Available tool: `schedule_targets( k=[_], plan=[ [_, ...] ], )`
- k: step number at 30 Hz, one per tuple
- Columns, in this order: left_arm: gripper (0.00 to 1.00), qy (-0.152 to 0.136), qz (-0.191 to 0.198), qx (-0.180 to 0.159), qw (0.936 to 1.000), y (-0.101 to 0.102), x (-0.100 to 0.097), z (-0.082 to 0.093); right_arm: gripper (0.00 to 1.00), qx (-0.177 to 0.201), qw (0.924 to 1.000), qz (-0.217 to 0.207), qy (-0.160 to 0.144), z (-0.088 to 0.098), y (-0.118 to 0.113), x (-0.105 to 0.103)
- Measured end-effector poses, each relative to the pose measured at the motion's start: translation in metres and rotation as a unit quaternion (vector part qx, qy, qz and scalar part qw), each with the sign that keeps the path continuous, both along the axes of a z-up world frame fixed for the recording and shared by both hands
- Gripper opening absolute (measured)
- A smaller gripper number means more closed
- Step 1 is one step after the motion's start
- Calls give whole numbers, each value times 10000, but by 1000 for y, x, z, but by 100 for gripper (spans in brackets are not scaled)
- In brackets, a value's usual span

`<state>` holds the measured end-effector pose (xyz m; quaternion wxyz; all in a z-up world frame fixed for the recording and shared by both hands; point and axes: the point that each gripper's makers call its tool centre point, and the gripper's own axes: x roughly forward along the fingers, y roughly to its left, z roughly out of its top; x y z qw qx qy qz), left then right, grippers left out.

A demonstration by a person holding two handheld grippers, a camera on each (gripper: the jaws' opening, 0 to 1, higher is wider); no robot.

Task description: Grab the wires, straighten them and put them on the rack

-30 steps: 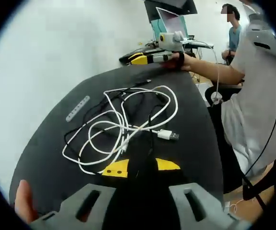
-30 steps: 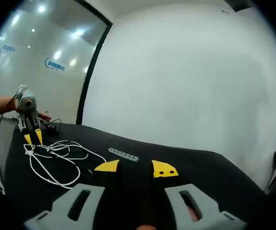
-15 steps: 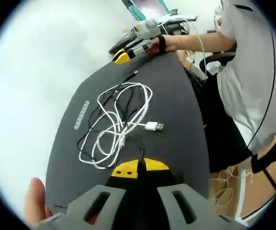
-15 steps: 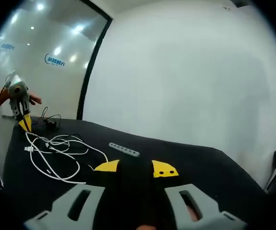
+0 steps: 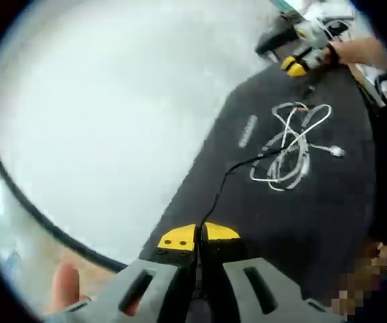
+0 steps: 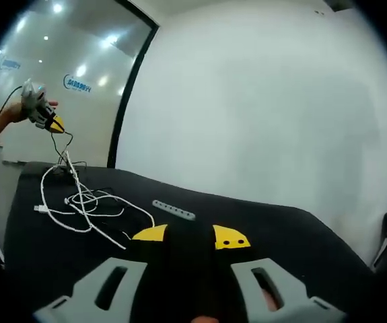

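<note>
My left hand-held gripper [image 5: 198, 237], raised above the bench [image 5: 328, 202], pinches a black wire [image 5: 223, 185] running to the tangled wires [image 5: 289, 145] (white ones). My right hand-held gripper [image 6: 190, 237] looks closed, near the rack [image 6: 173, 210].

A plain white wall [image 6: 260, 114] stands behind the black table [image 6: 294, 235]; beside it, a glass partition [image 6: 52, 87] reflects ceiling lights.

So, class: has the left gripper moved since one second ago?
Yes. In the right gripper view, the left gripper has risen off the table, lifting a black wire.
</note>
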<state>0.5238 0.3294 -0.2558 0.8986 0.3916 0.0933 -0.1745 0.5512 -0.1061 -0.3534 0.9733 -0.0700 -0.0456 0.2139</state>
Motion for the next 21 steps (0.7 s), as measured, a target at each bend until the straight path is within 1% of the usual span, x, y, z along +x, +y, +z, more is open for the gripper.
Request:
schedule_targets(
  k=[1, 2, 3, 4, 5, 6, 7, 8, 9, 10, 11, 12, 13, 14, 15, 16, 17, 18, 19, 20, 21],
  plan=[
    [0, 43, -173, -496, 9986, -5, -4, 6, 21, 14, 10000, 2, -13, 0, 0, 1],
    [0, 73, -437, -1017, 9938, -12, -10, 13, 21, 21, 10000, 5, -15, 0, -1, 2],
    [0, 104, -733, -1539, 9853, -20, -17, 22, 21, 22, 10000, -5, 3, -1, -1, 3],
    [0, 155, -1002, -2038, 9737, -26, -24, 30, 21, 16, 10000, -9, 35, -2, -1, 4],
    [0, 242, -1190, -2494, 9608, -28, -29, 36, 21, 3, 10000, -4, 73, -4, 0, 5],
    [0, 419, -1354, -2887, 9469, -29, -33, 38, 21, -11, 10000, -4, 90, -5, 1, 6],
    [0, 720, -1755, -3310, 9244, -39, -43, 40, 21, -27, 9999, -12, 101, -5, 0, 6],
    [0, 702, -1902, -3935, 8967, -44, -44, 51, 22, -60, 9999, -15, 118, -6, 0, 5],
    [0, 560, -1711, -4033, 8972, -39, -38, 51, 22, -97, 9999, -20, 119, -7, 1, 6],
    [0, 507, -1644, -3797, 9090, -39, -37, 45, 22, -123, 9999, -39, 96, -7, 1, 7],
    [0, 309, -1356, -3564, 9239, -29, -29, 39, 22, -131, 9999, -50, 83, -7, 0, 7],
    [0, 173, -757, -3384, 9378, -15, -18, 29, 22, -141, 9998, -62, 85, -7, 0, 8],
    [0, 286, -222, -3129, 9491, 1, -10, 13, 22, -146, 9998, -76, 111, -8, -1, 9],
    [0, 424, 113, -3043, 9516, 11, -2, -2, 22, -153, 9998, -68, 133, -9, -1, 10],
    [0, 462, 549, -3028, 9503, 24, 8, -14, 22, -171, 9997, -44, 170, -11, 0, 12],
    [0, 360, 1125, -2896, 9498, 47, 22, -28, 22, -189, 9996, -27, 198, -12, 2, 13],
    [0, 300, 1450, -2867, 9465, 59, 28, -37, 22, -209, 9996, -9, 212, -13, 3, 13],
    [0, 311, 1531, -2819, 9466, 64, 34, -44, 22, -226, 9995, -44, 202, -13, 3, 12],
    [0, 377, 1376, -2746, 9509, 59, 39, -54, 22, -240, 9995, -89, 186, -12, 0, 11],
    [1, 486, 1429, -2797, 9482, 59, 44, -66, 22, -243, 9995, -101, 183, -12, -1, 11],
    [7, 754, 1496, -2755, 9466, 56, 45, -82, 22, -238, 9995, -118, 193, -12, -3, 12]
  ],
)
